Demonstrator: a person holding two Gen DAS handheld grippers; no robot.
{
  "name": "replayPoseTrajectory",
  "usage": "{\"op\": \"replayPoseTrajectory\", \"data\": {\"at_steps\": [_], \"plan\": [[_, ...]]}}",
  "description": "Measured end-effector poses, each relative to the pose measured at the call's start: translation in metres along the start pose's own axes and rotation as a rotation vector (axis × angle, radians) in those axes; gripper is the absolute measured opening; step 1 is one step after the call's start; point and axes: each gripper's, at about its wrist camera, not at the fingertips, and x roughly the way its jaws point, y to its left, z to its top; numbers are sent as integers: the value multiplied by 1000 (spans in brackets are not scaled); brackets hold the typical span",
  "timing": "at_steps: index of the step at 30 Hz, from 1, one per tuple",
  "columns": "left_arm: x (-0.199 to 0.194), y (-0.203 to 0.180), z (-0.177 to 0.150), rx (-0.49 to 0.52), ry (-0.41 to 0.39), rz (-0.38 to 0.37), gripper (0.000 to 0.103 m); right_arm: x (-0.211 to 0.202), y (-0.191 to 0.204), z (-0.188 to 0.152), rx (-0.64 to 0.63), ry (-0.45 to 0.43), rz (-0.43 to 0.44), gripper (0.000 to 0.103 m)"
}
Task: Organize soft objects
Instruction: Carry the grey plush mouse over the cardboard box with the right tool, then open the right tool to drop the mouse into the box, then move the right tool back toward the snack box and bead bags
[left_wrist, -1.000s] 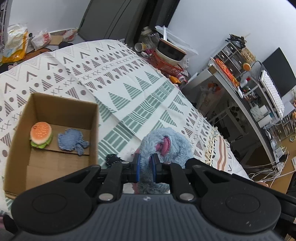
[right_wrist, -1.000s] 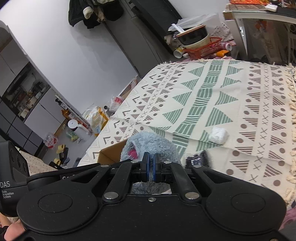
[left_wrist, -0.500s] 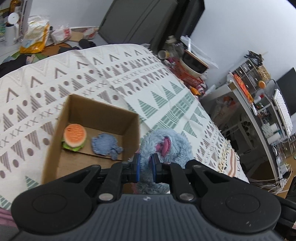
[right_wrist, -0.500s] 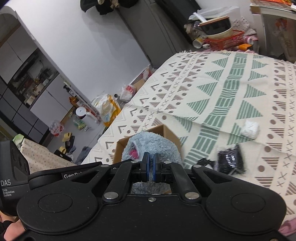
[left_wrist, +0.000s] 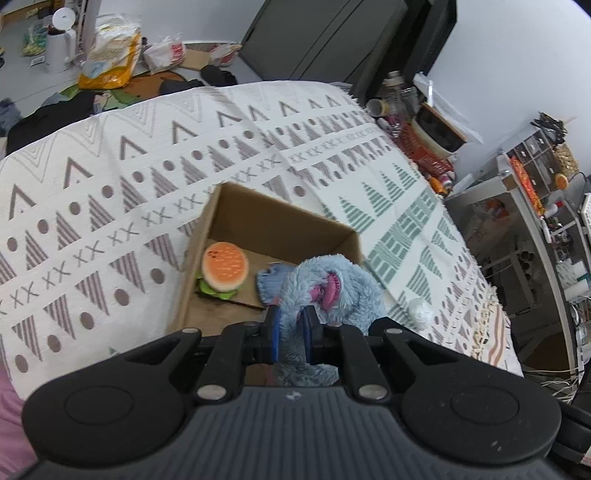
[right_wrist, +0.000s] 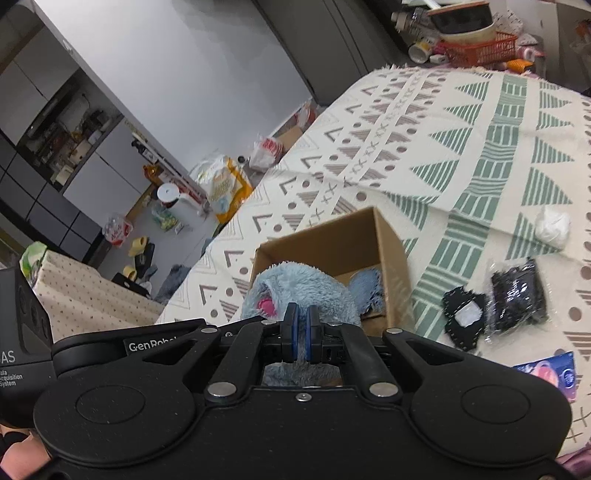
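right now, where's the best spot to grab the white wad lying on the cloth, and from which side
Take the white wad across its rounded middle, coming straight down from above. It is a small, soft, crumpled lump lying alone on the patterned cloth, with bare cloth all round it, so tongs could straddle it from any direction. Both tongs are busy now, shut on the blue plush toy over the cardboard box.

Matte black plastic left gripper (left_wrist: 291, 329), ribbed grey housing, blue finger pads (left_wrist: 274, 329), silver pivot screws; matching black right gripper (right_wrist: 301, 338), white "GenRobot" lettering.
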Motion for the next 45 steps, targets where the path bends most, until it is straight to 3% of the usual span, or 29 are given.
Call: {"op": "replayPoseTrajectory", "data": {"at_steps": [14,16,20,22,27,29,31,37,45], "plan": [[12,25,-1,-19,53,69,12,34,2,-18,15,81,-17,4],[13,24,0,-14,54,88,13,38,0,-21,21,98,-20,9],[11,22,-1,-2,54,96,16,36,-3,-24,22,104,-28,9],[12,21,-3,-1,64,96,18,30,-3,-23,14,95,-25,19],[9,19,-8,-1,64,117,27,10,-8,-18,-5,61,-27,26],[7,16,-10,5,59,128,31,2,-11,-17,-9,43,-28,35],[4,12,-10,15,52,133,34,-7,-13,-17,-19,17,-40,51],[-3,-10,-15,72,28,151,53,-29,-25,-20,-33,-39,-55,69],[-7,-31,-22,89,5,155,55,-58,-54,-24,-17,-122,-126,94]]}}
